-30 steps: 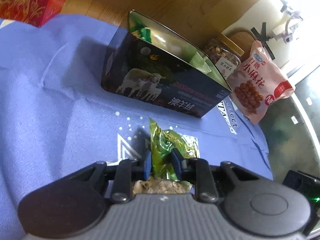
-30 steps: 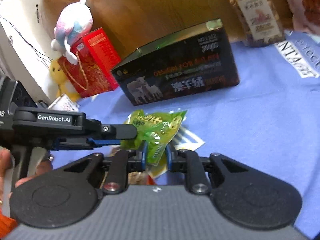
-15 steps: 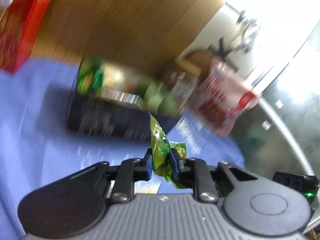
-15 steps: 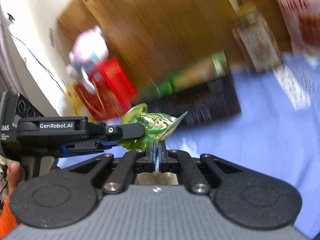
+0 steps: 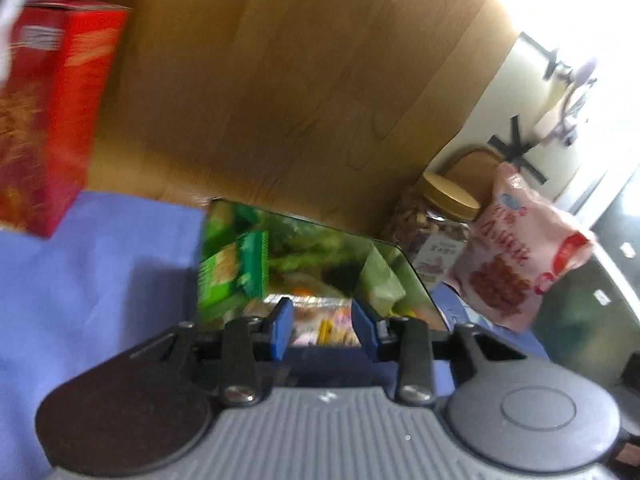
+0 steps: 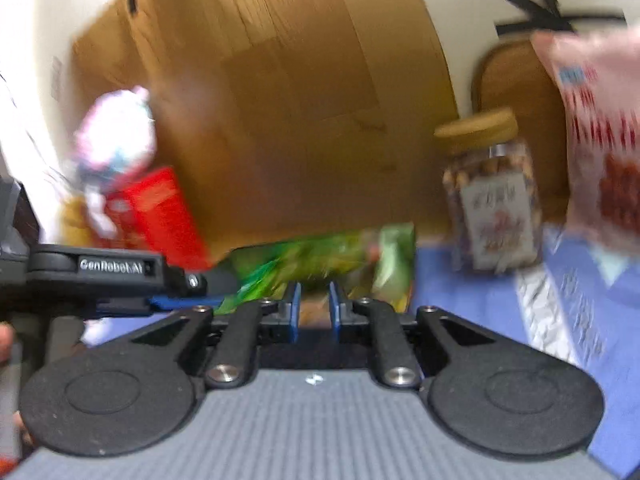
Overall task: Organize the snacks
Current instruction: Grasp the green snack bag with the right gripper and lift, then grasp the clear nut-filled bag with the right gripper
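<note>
A dark open box (image 5: 416, 280) holds several green snack packets (image 5: 236, 272) and stands on the blue cloth (image 5: 100, 272). My left gripper (image 5: 322, 328) is open and empty, right at the box's near edge, looking into it. My right gripper (image 6: 314, 308) is open and empty just in front of the box, whose green packets (image 6: 320, 260) show beyond the fingertips. The left gripper's body (image 6: 108, 276) shows at the left of the right wrist view. Both views are blurred.
A red box (image 5: 52, 120) stands at the far left with a plush toy (image 6: 116, 140) on it. A jar of nuts (image 5: 436, 236) and a pink snack bag (image 5: 520, 248) stand right of the dark box. A wooden wall is behind.
Both grippers held one green packet, lifted it off the cloth and moved to the box. Now both are open and the packet is gone from them.
</note>
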A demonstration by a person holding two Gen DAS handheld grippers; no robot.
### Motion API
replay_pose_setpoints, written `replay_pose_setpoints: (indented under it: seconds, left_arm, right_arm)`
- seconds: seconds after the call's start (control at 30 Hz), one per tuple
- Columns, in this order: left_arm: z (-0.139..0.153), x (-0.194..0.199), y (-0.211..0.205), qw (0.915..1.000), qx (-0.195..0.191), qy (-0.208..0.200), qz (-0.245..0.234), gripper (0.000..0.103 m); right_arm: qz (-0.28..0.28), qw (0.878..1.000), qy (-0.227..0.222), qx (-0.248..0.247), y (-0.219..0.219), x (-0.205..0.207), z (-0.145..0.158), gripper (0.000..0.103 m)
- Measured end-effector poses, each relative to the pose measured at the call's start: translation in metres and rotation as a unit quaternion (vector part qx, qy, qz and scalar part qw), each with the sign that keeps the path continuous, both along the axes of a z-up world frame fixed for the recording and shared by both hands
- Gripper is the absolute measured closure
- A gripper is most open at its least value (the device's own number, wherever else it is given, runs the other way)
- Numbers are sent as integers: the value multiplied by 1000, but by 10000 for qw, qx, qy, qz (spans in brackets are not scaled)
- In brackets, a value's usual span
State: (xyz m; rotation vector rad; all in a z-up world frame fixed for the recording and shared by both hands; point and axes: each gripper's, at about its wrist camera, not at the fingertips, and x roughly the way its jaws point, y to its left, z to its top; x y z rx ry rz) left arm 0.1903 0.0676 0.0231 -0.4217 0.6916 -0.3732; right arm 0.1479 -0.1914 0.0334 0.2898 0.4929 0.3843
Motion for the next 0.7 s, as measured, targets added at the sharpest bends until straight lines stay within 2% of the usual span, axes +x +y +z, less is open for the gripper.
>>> replay_pose_setpoints:
  seconds: [0.07, 0.17, 0.23, 0.33, 0.4, 0.47, 0.53, 0.6, 0.63, 0.7]
  left_arm:
    - [-6, -25, 13, 9999, 12, 160, 18, 69]
    - [-25, -62, 29, 9983, -128, 561, -128, 69]
    - [-35, -85, 31, 9967, -116, 764, -250, 67]
    - [-50, -108, 32, 9927, -303, 1065, -474, 67]
    - [-58, -119, 32, 9917, -321, 1156, -457, 67]
    - [-72, -122, 30, 9893, -377, 1349, -405, 60]
    - [-77, -128, 32, 9909, -568, 1172, -345, 56]
    - [-80, -128, 34, 9907, -677, 1148, -286, 59]
    - [-83, -128, 35, 9901, -763, 1150, -252, 64]
    - [-86, -127, 38, 9898, -817, 1165, -104, 74]
  right_arm:
    - [270, 9979, 417, 412, -10, -24, -15, 79]
    - [785, 9831, 1296, 1028, -14, -47, -47, 79]
    - [919, 9775, 1585, 1048, -11, -58, -62, 79]
    - [905, 9781, 1707, 774, -3, -67, -70, 79]
    - [1005, 9761, 1739, 834, 0, -64, -70, 79]
    - [1080, 9737, 1799, 892, 3, -60, -72, 79]
    - [1207, 9663, 1954, 1164, 5, -54, -77, 80]
    - [1255, 9565, 2160, 1510, 6, -46, -85, 89]
    - [1311, 9524, 2259, 1569, 10, -42, -87, 90]
    - [1348, 9524, 2282, 1509, 17, -41, -86, 91]
